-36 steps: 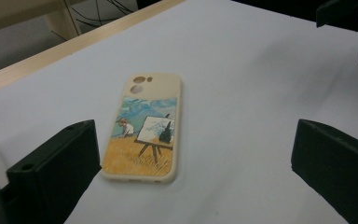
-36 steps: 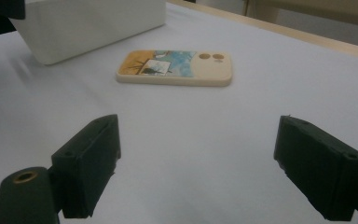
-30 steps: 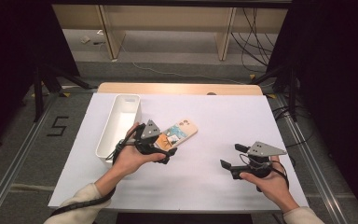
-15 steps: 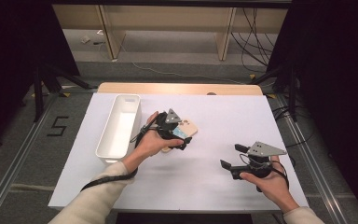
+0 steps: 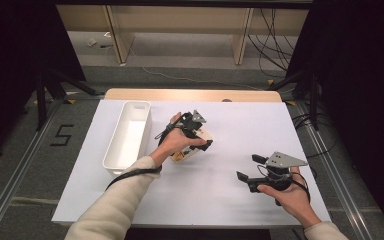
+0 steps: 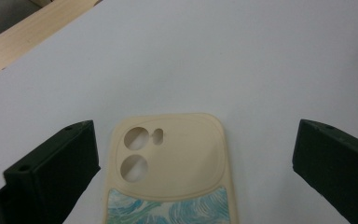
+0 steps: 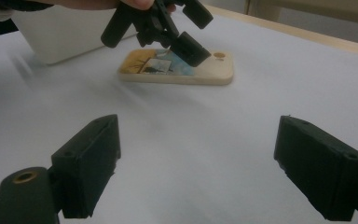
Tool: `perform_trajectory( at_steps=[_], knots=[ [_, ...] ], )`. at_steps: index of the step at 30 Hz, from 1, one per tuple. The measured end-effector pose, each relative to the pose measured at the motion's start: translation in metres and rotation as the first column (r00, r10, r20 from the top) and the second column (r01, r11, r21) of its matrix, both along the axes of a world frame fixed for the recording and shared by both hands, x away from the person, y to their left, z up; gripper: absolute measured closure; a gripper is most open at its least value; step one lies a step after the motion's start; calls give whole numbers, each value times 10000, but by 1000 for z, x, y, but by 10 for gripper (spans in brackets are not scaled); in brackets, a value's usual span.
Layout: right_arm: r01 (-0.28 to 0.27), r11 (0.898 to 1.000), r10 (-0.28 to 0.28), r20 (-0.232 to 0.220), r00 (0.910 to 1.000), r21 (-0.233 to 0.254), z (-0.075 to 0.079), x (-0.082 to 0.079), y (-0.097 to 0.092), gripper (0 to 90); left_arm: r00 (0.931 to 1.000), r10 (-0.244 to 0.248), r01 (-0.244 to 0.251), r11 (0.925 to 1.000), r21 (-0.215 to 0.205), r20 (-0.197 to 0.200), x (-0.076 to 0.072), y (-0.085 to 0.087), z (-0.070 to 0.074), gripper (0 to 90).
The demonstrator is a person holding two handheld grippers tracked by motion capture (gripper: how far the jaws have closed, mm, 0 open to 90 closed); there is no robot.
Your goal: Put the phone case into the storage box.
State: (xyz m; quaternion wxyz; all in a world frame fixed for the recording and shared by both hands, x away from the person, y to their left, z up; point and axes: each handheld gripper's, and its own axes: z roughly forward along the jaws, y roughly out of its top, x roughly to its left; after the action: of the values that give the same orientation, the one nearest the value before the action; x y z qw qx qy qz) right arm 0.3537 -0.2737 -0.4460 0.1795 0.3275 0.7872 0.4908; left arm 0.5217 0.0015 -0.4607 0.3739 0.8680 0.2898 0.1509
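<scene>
A cream phone case (image 5: 186, 155) with a blue painted picture lies flat on the white table (image 5: 240, 120), its camera holes at the far end. My left gripper (image 5: 202, 133) hovers just over it, open, with a jaw on either side. In the left gripper view the phone case (image 6: 168, 163) sits between the wide-apart jaws of the left gripper (image 6: 195, 135), touching neither. My right gripper (image 5: 249, 167) stands open near the front right, nothing between its jaws. In the right gripper view, beyond the right gripper (image 7: 198, 135), lies the phone case (image 7: 177, 72) with the left gripper (image 7: 168, 28) above it.
A long white bin (image 5: 128, 137) stands left of the case, also seen as the white bin (image 7: 60, 37) behind it. A wooden strip (image 5: 190, 95) runs along the table's far edge. Dark stands and cables flank the table.
My left gripper has moved forward and a little right, from beside the case to right over it. The right gripper has stayed where it was.
</scene>
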Motion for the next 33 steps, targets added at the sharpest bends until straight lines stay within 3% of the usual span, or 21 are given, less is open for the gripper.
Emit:
perform_trajectory(
  at_steps=[11, 33],
  knots=[
    [18, 10000, -18, -19, 10000, -36, -1, 0, 0, 153, 9995, 206, -192, 9983, 549, -258, 15, -6, -17, 0],
    [-2, 10000, 2, -63, 10000, -73, -1, 1, 0, 153, 9964, 417, -363, 9966, 733, -738, 28, -9, -31, 0]
  ],
)
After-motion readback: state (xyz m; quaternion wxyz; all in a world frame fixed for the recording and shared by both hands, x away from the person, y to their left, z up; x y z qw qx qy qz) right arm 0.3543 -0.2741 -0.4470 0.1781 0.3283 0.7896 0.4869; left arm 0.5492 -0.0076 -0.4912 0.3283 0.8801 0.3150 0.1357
